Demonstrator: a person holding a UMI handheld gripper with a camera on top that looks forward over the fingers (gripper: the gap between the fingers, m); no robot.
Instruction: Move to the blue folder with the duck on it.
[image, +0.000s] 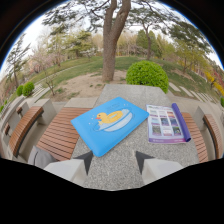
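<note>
1. Blue folder (110, 125) w/ duck print (110, 118) lies flat on stone table (120, 167), just ahead of fingers.
2. Gripper (113, 159) – fingers apart, nothing betw. them.
3. Purple-spined booklet (167, 123) beside folder, not touching.
4. Wooden benches (60, 132) flank table – tree trunk (112, 42), bush (147, 75) beyond.

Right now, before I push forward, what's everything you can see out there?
blue folder with duck: one, blue with a yellow duck, flat on the stone table just ahead of the fingers
booklet: one, white pages with a purple spine, on the table right of the folder
stone table: one, grey, under both
wooden benches: two, brown slats, either side of the table
round bush: one, green, beyond the table
tree trunk: one, brown, beyond the table
fingers: two, dark tips, open, nothing between them
</note>
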